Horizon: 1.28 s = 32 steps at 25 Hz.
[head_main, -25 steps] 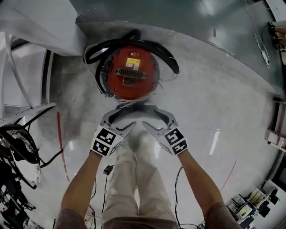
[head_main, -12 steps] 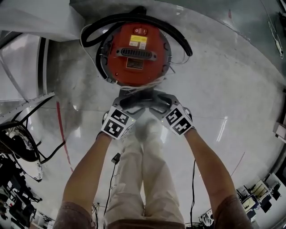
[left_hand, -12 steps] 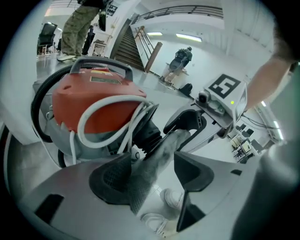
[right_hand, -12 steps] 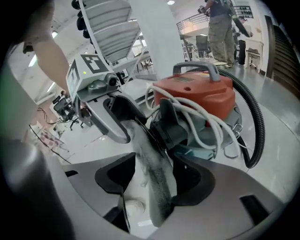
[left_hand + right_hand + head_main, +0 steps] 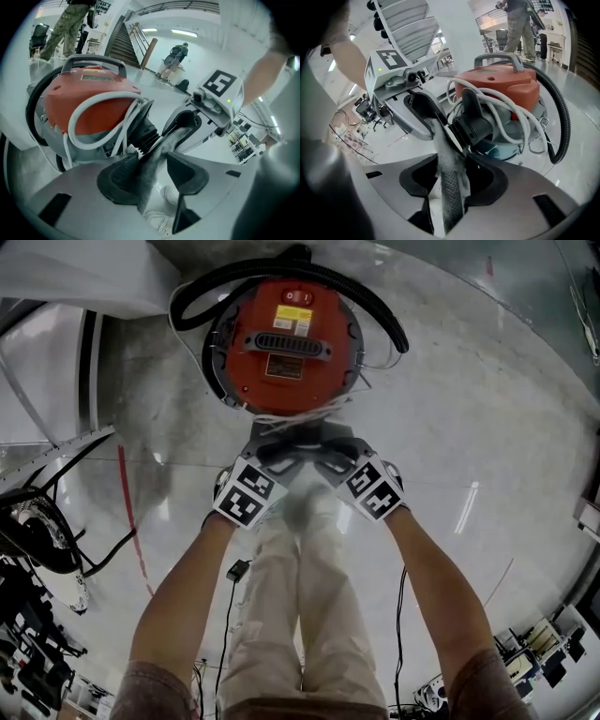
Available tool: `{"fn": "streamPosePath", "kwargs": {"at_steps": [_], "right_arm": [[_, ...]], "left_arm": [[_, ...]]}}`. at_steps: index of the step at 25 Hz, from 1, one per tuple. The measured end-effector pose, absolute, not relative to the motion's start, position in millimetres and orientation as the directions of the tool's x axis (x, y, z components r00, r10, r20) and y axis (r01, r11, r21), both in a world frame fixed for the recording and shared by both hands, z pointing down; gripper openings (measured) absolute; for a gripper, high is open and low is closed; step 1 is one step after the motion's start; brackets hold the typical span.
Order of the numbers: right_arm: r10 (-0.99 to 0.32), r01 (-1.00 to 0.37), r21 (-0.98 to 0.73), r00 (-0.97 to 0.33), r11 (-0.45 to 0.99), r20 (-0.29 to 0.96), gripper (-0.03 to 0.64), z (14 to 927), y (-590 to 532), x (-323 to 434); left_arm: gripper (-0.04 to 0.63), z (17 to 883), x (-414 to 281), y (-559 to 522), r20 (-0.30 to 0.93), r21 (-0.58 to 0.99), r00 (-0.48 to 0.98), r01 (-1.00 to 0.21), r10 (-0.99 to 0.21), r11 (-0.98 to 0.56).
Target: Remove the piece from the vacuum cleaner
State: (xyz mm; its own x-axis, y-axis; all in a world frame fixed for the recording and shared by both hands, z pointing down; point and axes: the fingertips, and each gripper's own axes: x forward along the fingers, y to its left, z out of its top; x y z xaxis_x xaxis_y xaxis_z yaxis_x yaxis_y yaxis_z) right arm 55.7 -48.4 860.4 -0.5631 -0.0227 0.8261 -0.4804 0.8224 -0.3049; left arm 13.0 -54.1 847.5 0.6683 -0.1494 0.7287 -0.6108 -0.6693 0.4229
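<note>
A red canister vacuum cleaner [image 5: 286, 338] stands on the floor in front of me, with a black hose [image 5: 375, 310] looped round it and a white cord [image 5: 511, 108] over its top. At its near side sits a black ribbed connector [image 5: 476, 129]. A grey mesh-textured strip [image 5: 447, 168] runs from there between both grippers. My left gripper [image 5: 272, 451] has just been closing; the strip [image 5: 154, 159] lies against one pad with a gap to the other. My right gripper [image 5: 328, 451] has also been closing, and its pads meet the strip.
My legs [image 5: 291, 596] stand just behind the grippers. Cables and dark gear [image 5: 47, 540] lie on the floor at the left, and a white structure [image 5: 75, 277] rises at the far left. People and a staircase [image 5: 124, 47] show far behind.
Both grippers have come down to the vacuum cleaner's near side and drawn close together. The vacuum cleaner now sits higher and larger in the head view.
</note>
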Motion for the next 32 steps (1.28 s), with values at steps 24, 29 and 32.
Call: {"fn": "streamPosePath", "kwargs": {"at_steps": [24,29,32], "right_arm": [[-0.105,-0.628,-0.327,-0.549,0.707,0.829,0.05,866.1,-26.9,57.9],[-0.075,-0.587,-0.336,-0.565,0.737,0.822,0.041,857.0,-0.8,52.8],[-0.107,-0.62,-0.349,-0.577,0.703,0.81,0.043,846.0,3.4,53.8]], "left_arm": [[0.089,846.6,-3.8,-36.0,0.757,0.424,0.638,-0.643,-0.141,-0.638],[0.079,842.6,-3.4,-6.4,0.76,0.437,0.647,-0.58,-0.062,-0.687],[0.079,828.9,-2.8,-2.6,0.753,0.438,0.652,-0.593,-0.084,-0.676]]}}
